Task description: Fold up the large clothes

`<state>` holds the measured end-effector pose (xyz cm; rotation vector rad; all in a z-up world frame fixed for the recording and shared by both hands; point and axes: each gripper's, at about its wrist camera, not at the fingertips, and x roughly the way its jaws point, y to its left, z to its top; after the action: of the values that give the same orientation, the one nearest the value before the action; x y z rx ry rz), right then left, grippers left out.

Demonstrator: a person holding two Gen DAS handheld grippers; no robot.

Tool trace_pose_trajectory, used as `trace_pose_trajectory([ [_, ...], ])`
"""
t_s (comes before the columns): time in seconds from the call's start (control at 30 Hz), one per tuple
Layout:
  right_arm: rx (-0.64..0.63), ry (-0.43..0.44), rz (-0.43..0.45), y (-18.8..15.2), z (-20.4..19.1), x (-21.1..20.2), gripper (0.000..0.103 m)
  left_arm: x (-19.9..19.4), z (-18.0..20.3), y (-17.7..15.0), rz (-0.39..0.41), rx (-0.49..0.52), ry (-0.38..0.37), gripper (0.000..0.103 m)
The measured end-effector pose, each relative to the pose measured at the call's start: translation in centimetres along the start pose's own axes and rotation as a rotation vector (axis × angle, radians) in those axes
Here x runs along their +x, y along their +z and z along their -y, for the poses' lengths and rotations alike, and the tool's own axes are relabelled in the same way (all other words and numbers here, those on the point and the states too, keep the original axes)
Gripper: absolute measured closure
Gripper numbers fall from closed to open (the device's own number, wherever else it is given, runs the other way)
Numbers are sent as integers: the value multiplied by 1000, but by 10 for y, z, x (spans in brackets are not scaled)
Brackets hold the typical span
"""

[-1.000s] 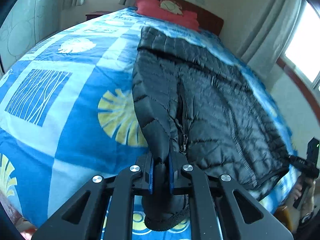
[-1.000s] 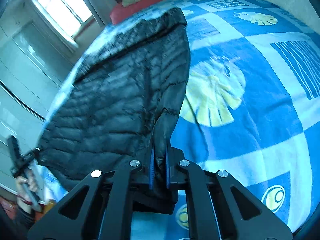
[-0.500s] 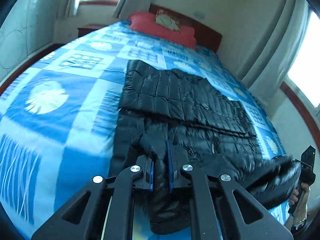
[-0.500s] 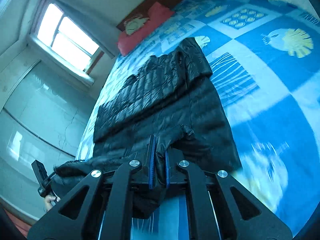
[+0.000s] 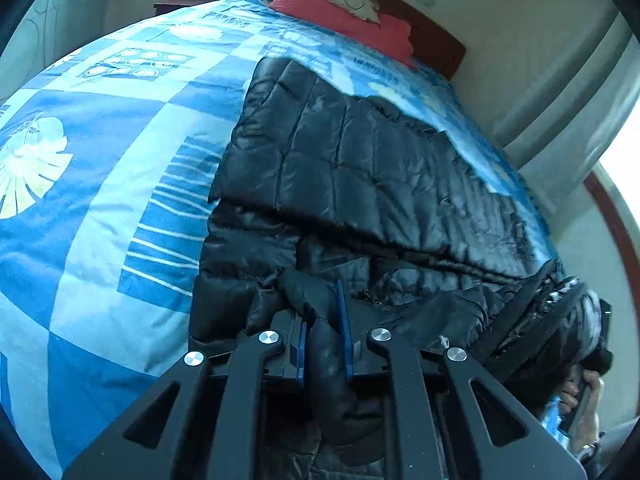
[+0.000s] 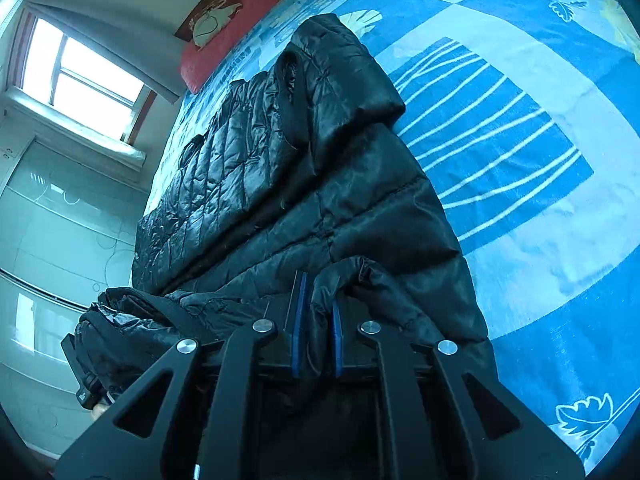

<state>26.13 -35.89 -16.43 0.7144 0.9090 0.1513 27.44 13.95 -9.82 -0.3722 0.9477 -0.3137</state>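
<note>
Here the black quilted puffer jacket (image 5: 360, 184) lies on the blue patterned bedspread (image 5: 100, 160), directly ahead of both grippers, with its far portion folded over as a glossy quilted layer. The left gripper (image 5: 322, 320) has a bunched fold of the jacket's near hem between its blue pads (image 5: 343, 320); its jaws are opening, and the fabric is in contact with both pads. The right gripper (image 6: 316, 316) likewise has a bunch of the near hem between its blue-edged fingers, its jaws also opening with the cloth between them. To the right of the left gripper, a person's hand (image 5: 580, 396) grips the handle of the other tool, partly hidden by a draped end of the jacket. Far ahead of both grippers, a red pillow (image 5: 344, 12) rests against a dark wooden headboard (image 5: 436, 40). Left of the right gripper, a window (image 6: 76, 76) is set in the wall
</note>
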Motion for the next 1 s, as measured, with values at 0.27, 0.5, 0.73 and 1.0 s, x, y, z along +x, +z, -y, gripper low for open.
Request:
trace_pose_trajectory([
  [0.27,63,91,7,9,10,-24,79,-43,-19,20,4,-145,-232,67],
  [0.5,58,136,20,13,9,-44,66,-58,-28,22,3,-164,-261,65],
  [0.73,73,154,47,16,9,-55,59,-88,-56,29,164,-251,-219,38],
  [1.0,-85,77,148,16,-8,-82,34,-64,-44,28,80,-77,-124,34],
])
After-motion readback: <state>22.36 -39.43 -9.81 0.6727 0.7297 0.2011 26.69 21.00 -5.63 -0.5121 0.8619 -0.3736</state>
